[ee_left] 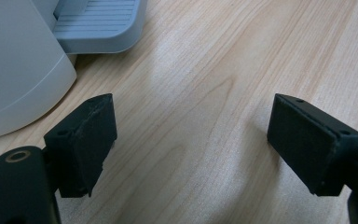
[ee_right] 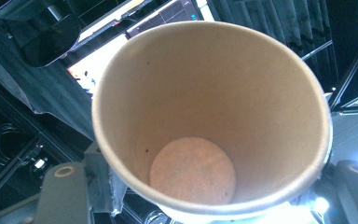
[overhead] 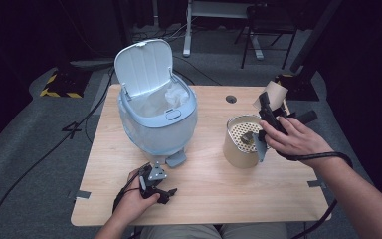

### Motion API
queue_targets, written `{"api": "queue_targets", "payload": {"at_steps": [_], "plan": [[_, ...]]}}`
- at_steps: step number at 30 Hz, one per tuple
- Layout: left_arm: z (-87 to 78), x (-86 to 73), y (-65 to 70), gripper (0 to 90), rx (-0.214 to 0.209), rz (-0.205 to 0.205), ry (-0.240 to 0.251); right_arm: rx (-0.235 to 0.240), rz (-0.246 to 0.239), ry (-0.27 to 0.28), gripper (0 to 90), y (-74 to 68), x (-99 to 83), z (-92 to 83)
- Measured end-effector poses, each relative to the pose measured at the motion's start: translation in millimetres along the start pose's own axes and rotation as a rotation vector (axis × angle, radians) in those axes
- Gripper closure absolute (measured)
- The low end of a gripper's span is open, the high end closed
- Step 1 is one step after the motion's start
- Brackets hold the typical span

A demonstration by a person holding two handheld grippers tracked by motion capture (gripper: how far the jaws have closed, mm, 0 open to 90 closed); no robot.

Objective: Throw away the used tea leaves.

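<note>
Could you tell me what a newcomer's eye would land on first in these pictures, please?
The pale blue pedal bin stands out first, at the table's far left, its lid up over a white liner. To its right, the right gripper holds an empty brown paper cup above a perforated brown container. The left gripper rests open near the bin's pedal.

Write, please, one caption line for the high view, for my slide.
Right hand-held gripper holds a brown paper cup above a strainer-topped container; left hand-held gripper rests open beside the open pedal bin.
</note>
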State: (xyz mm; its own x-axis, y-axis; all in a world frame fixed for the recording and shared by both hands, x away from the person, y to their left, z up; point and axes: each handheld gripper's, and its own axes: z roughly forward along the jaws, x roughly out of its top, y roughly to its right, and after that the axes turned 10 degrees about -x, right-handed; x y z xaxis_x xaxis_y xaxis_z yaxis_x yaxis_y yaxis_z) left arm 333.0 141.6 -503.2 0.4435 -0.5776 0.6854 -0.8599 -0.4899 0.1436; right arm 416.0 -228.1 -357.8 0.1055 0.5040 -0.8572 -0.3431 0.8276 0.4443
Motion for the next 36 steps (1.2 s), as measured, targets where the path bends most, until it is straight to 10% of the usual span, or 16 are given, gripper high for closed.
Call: {"api": "queue_targets", "payload": {"at_steps": [7,12,14,15,16,17,18,20,21,22,23,24,25,28,33,36], "plan": [[0.0,0.0,0.0,16.3,0.000,0.000,0.000,0.021,0.064,-0.011,30.1,-0.4,-5.0,0.0],[0.0,-0.1,0.1,16.4,0.001,-0.001,0.001,0.083,0.236,0.012,29.3,0.4,-11.8,1.2],[0.0,0.0,0.1,16.4,0.001,-0.001,0.000,0.198,0.453,0.045,29.1,-0.7,-18.1,4.3],[0.0,0.0,0.0,16.4,0.000,-0.001,0.000,0.297,0.696,0.060,29.1,-3.3,-27.3,8.0],[0.0,0.0,0.0,16.3,0.000,-0.001,0.000,0.297,0.696,0.060,29.1,-3.3,-27.3,8.0],[0.0,0.0,0.0,16.4,0.000,-0.001,0.000,0.385,0.921,0.074,29.0,-6.5,-37.1,11.8],[0.0,0.0,0.0,16.4,0.000,-0.001,0.000,0.385,0.921,0.074,29.0,-6.5,-37.1,11.8],[0.0,0.0,0.1,16.3,0.000,-0.001,0.000,0.476,1.149,0.080,28.8,-11.5,-48.6,16.0],[0.0,0.0,0.1,16.3,0.000,-0.001,0.000,0.476,1.149,0.080,28.8,-11.5,-48.6,16.0],[0.0,0.0,0.0,16.3,0.000,-0.001,0.000,0.524,1.293,0.088,28.6,-13.4,-54.4,17.0],[0.0,0.0,0.0,16.3,0.000,-0.001,0.000,0.524,1.293,0.088,28.6,-13.4,-54.4,17.0],[0.0,0.0,0.0,16.3,0.000,-0.001,0.000,0.571,1.446,0.101,28.6,-15.5,-59.0,17.8],[0.0,0.0,0.0,16.3,0.000,-0.001,0.000,0.571,1.446,0.101,28.6,-15.5,-59.0,17.8],[0.1,0.2,-0.2,16.2,0.000,0.000,-0.001,0.679,1.706,0.135,28.6,-22.6,-65.3,19.2],[0.1,0.2,-0.1,16.2,0.001,0.000,-0.001,0.759,1.861,0.139,28.6,-29.8,-69.8,21.4],[0.1,0.2,0.0,16.2,0.001,0.000,0.000,0.889,2.053,0.142,28.6,-39.2,-74.6,24.7]]}}
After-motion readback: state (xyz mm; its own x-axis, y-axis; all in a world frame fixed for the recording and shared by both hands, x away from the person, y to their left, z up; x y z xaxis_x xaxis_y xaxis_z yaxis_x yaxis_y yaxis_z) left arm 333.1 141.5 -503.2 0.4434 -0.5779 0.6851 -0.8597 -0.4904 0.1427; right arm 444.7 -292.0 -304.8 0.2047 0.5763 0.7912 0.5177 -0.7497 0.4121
